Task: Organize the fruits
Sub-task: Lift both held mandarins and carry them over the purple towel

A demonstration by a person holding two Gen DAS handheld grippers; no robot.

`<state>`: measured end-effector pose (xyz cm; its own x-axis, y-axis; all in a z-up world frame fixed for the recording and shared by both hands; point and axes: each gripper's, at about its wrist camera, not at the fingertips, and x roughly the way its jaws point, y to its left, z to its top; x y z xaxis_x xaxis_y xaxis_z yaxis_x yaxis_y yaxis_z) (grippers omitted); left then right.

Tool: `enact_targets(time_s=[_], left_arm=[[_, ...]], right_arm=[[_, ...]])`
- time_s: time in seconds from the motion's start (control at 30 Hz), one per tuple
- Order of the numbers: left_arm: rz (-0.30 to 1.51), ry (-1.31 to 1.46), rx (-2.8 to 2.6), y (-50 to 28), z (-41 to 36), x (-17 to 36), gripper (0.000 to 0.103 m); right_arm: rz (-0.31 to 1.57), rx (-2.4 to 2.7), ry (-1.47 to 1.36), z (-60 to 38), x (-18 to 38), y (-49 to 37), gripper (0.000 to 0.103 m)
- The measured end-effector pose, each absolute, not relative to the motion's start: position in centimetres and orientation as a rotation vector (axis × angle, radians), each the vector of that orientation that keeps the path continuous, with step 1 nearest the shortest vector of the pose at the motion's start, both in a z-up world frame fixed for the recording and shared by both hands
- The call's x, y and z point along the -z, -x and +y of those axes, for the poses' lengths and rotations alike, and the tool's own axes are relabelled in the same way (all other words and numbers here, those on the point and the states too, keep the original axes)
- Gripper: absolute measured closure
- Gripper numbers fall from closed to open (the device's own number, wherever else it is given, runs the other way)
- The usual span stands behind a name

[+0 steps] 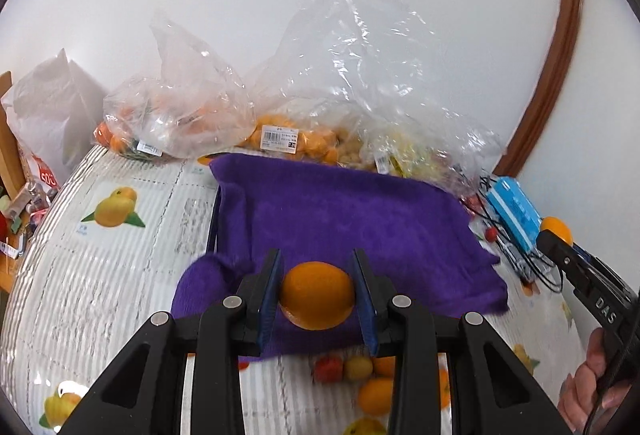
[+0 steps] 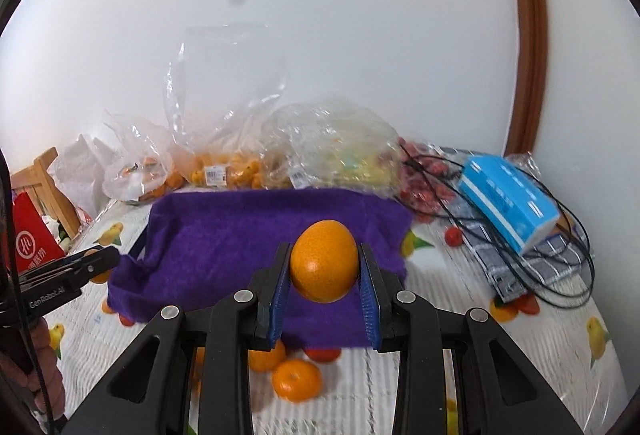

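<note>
Gripping one orange point(image 1: 317, 295) between its blue pads, the left gripper point(image 1: 318, 295) hangs above the near edge of a purple towel point(image 1: 340, 211). Right gripper point(image 2: 325, 267) likewise clamps a second orange point(image 2: 324, 261) over the same towel, jaws narrowed onto the fruit. Towel lies on a fruit-printed tablecloth point(image 1: 120, 255). Behind it, against the white wall: clear plastic bags point(image 1: 352, 75) holding small orange and yellow fruit, price labels showing. Blue box point(image 2: 508, 195) sits to the right among black cables point(image 2: 560, 275). Loose oranges point(image 2: 297, 380) rest on the cloth just below the right gripper.
</note>
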<state>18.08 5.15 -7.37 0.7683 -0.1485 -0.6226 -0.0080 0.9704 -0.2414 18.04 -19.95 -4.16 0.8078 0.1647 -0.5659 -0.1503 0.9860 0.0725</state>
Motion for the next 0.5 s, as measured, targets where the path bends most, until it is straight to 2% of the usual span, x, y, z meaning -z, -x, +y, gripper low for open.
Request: enact_targets(time_s=[0.3, 0.5], left_arm=[[0.648, 0.247, 0.061, -21.5, 4.9, 7.8, 0.071], [0.68, 0.269, 0.058, -22.6, 4.9, 10.3, 0.071]], right_arm=[[0.57, -0.205, -0.006, -18.1, 3.0, -20.5, 0.071], [0.605, -0.244, -0.046, -18.3, 5.6, -22.3, 0.071]])
